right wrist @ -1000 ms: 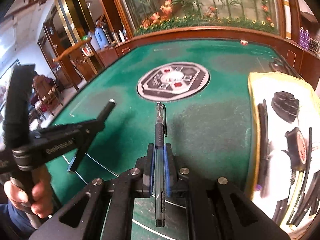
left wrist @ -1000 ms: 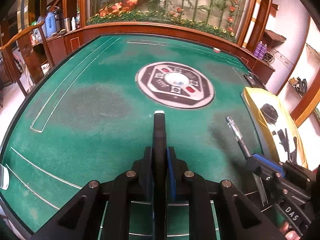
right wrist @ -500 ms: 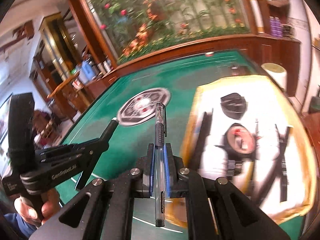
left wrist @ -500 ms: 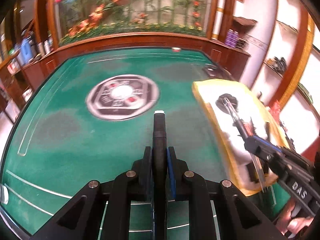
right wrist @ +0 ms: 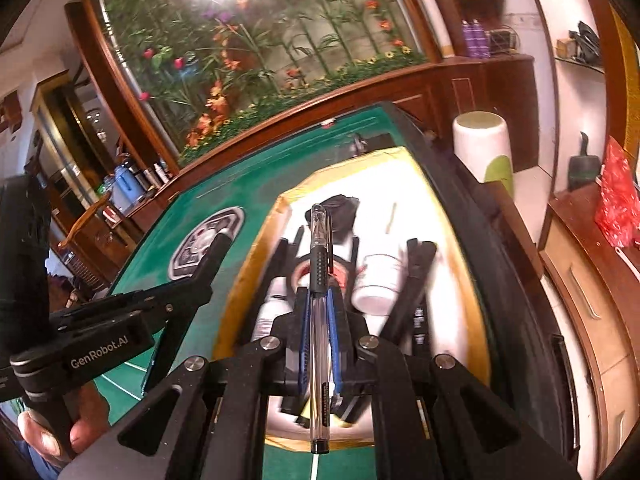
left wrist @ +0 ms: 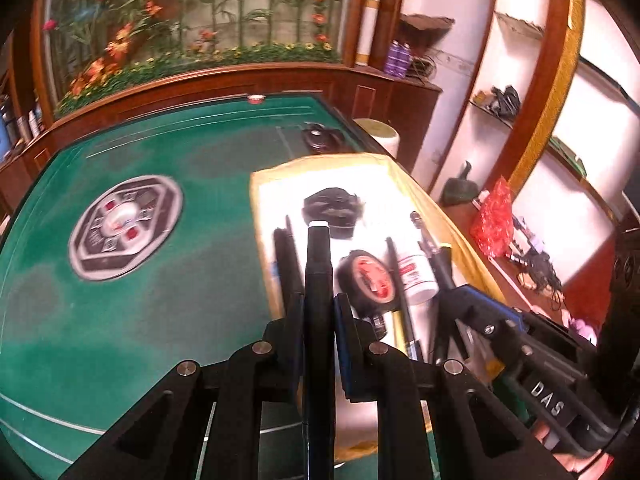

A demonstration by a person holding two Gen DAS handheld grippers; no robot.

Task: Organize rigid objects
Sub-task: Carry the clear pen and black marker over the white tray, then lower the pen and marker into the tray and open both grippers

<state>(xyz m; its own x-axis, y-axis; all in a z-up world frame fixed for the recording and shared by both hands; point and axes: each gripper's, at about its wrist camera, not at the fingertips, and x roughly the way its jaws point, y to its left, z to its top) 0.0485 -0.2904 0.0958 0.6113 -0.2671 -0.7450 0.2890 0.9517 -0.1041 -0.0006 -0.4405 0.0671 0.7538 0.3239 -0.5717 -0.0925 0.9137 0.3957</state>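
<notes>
Both grippers have swung right over the yellow-edged mat [left wrist: 276,176], left gripper [left wrist: 319,312] jaws clamping a black marker [left wrist: 319,264], right gripper [right wrist: 319,312] jaws a clear pen [right wrist: 319,248].

Looks like a home lounge or games room, not a lab. Main surface is a green felt table [left wrist: 132,292] with white marked lines and an octagonal centre emblem [left wrist: 126,227] at 10 o'clock, mahjong or card style. Polished wood panelling [left wrist: 224,88] runs round the far edge at 12. Behind it, a planter wall with flowers and bamboo stems [right wrist: 256,60]. Curved wood-trimmed shelves [left wrist: 532,120] at 2 o'clock hold household odds and ends, including purple bottles [left wrist: 397,59]. A white bin [right wrist: 482,148] stands on the floor at 1 o'clock in the right wrist view.
</notes>
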